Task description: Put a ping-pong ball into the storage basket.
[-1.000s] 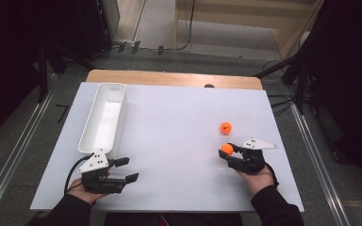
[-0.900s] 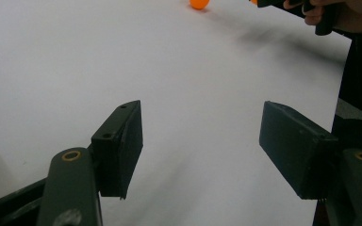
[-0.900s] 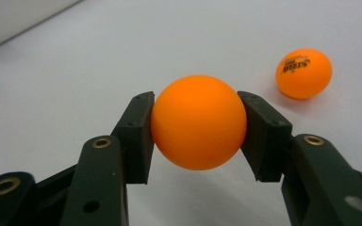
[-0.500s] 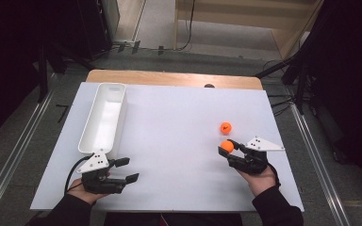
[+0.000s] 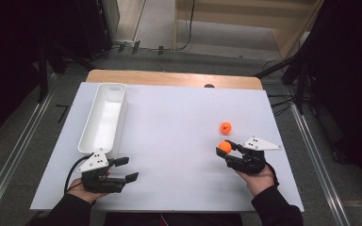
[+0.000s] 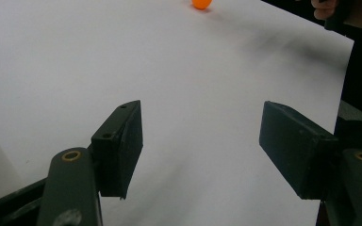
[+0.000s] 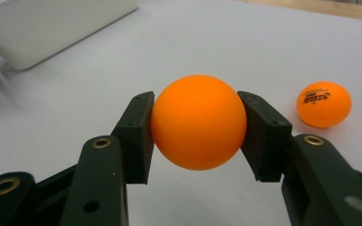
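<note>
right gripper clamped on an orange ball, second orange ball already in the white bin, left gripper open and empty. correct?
One error: the second orange ball is not in the white bin; it lies on the white table sheet just beyond the right gripper, as the high view shows. The rest holds: the right gripper is clamped on an orange ball, and the left gripper is open and empty.

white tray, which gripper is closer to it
Left. The left gripper sits just below the near end of the white tray; the right gripper, shut on an orange ball, is across the table.
</note>
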Tool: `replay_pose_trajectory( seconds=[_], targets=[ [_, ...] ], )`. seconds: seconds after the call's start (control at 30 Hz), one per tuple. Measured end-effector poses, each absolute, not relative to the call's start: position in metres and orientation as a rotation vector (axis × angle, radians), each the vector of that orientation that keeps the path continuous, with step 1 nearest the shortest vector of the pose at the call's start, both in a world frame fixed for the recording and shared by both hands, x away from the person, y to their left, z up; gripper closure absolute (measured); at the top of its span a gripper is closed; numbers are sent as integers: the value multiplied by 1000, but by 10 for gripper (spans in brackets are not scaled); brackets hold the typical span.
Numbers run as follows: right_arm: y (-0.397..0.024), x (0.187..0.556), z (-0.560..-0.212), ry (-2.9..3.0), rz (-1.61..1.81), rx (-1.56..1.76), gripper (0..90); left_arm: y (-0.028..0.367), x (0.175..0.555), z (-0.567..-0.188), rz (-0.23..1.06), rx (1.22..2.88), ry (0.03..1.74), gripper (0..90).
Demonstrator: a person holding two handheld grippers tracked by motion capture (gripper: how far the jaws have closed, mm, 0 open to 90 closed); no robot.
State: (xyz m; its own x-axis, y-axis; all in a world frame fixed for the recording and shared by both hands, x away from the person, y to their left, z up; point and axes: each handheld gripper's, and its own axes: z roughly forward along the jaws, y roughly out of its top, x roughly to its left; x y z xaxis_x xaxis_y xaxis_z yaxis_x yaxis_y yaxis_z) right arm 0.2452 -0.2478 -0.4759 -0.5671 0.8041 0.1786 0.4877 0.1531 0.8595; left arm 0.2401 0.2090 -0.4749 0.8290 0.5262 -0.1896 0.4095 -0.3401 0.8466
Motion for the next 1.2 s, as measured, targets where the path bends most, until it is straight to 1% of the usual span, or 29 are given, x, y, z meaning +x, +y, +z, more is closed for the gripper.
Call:
replay_pose_trajectory(
  seconds=[0.6,1.2],
  targets=[
    [-226,253,-470,2180,1457,1193,483,211,239,-476,138,1969,706,314],
    [-188,260,-463,2304,1480,1058,483,218,233,-476,154,1959,733,314]
  ],
)
